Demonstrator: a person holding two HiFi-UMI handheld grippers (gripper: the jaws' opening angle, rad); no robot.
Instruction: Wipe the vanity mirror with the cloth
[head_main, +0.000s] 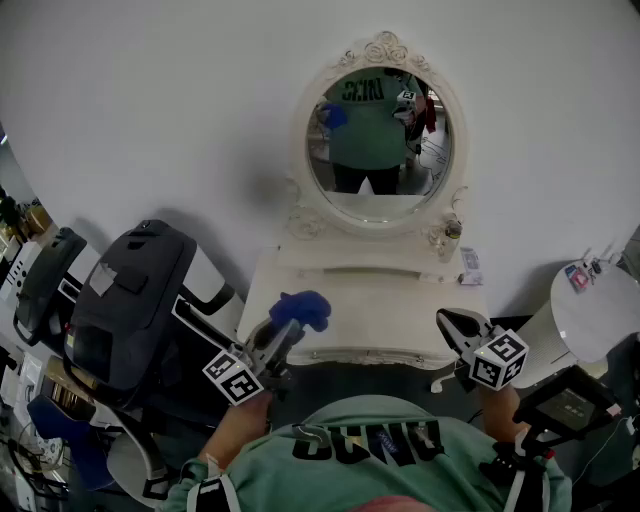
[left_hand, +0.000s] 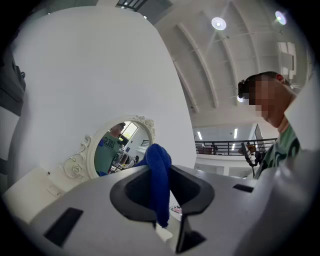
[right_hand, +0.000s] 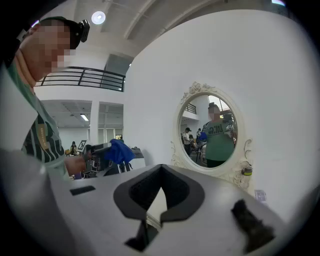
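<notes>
Left gripper (head_main: 280, 335) is clamped on the blue cloth (head_main: 302, 309). In the left gripper view the jaws pinch it narrow, and the cloth (left_hand: 159, 182) runs as an upright strip between them: long axis vertical in that view, rounded top bunched above the jaws, lower end hanging just below the pinch point. In the head view the bunched end sticks out past the fingertips and points up and right, toward the vanity mirror (head_main: 379, 140). The cloth is not on the glass. It hangs over the front left part of the white vanity top (head_main: 400, 315), well below the mirror. The mirror is oval with its long axis upright, in an ornate white frame against the white wall, and faces the person. Its glass reflects a green shirt and a blue spot of cloth. The right gripper (head_main: 452, 325) is over the front right corner of the vanity top, tips angled up and left. In its own view the right gripper (right_hand: 152, 212) has its jaws closed tip to tip with nothing between them, the mirror (right_hand: 210, 131) ahead to the right, and the left gripper (right_hand: 97, 150) with the cloth (right_hand: 120, 151) off to the left. A small bottle (head_main: 452, 232) stands at the mirror's lower right base. A dark padded seat (head_main: 135, 300) is left of the vanity and a round white table (head_main: 598, 310) is to its right.
</notes>
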